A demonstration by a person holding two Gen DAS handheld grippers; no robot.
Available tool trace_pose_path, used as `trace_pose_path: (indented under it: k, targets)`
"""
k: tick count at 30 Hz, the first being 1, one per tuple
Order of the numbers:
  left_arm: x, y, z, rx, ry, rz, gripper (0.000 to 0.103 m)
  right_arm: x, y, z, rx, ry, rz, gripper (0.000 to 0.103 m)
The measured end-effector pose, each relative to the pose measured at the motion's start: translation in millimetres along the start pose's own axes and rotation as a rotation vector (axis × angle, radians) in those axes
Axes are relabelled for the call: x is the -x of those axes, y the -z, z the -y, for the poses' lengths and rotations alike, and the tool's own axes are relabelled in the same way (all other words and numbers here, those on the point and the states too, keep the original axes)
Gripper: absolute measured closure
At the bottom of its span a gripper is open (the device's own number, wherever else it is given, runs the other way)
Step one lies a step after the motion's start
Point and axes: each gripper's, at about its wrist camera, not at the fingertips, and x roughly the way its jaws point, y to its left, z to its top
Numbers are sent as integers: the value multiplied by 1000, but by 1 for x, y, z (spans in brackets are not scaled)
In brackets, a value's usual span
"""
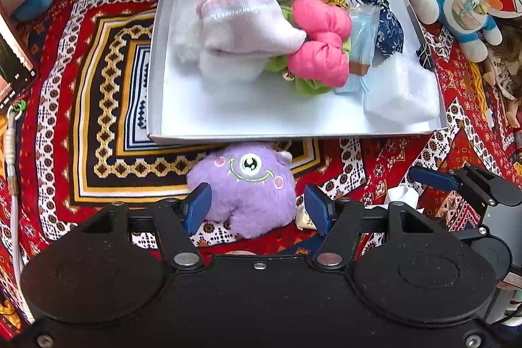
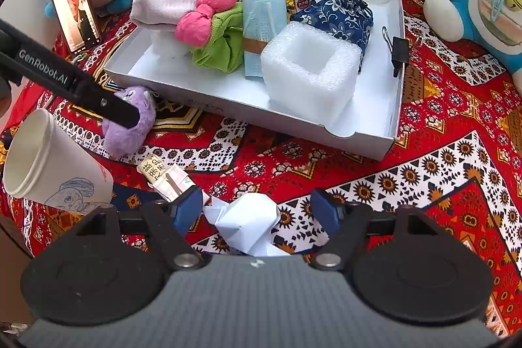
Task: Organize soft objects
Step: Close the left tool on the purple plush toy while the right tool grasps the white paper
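fingers of the left gripper [image 1: 257,206] stand wide apart on either side of the purple monster plush [image 1: 243,185], holding nothing yet, while the right gripper [image 2: 257,212] is equally spread around a crumpled white paper [image 2: 248,222] without gripping it. plush sits on the patterned cloth [image 1: 98,119] just outside the near wall of the white tray [image 1: 156,61], at 12 o'clock from the left pads, face up and tilted toward the tray, its squat body a little longer from 9 to 3. closing too shallow could pinch only fur so it slips, and lifting low could catch it on the tray wall.
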Motion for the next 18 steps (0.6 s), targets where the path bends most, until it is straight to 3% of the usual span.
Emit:
trace_pose_path:
  k: [7, 10, 14, 17, 18]
  targets:
    - [-3, -2, 5, 6, -28, 5, 43, 5, 4, 3, -17, -1, 4, 45]
    - [-2, 0, 8, -14, -65, 19, 54, 7, 6, 3, -16, 9, 8, 58]
    - [1, 2, 8, -12, -71, 43, 58, 8, 8, 3, -27, 6, 27, 58]
    - [5, 3, 6, 8, -40, 64, 74, 11, 8, 4, -45, 0, 42, 59]
    - [7, 3, 6, 19, -32, 69, 84, 11, 8, 4, -50, -2, 47, 59]
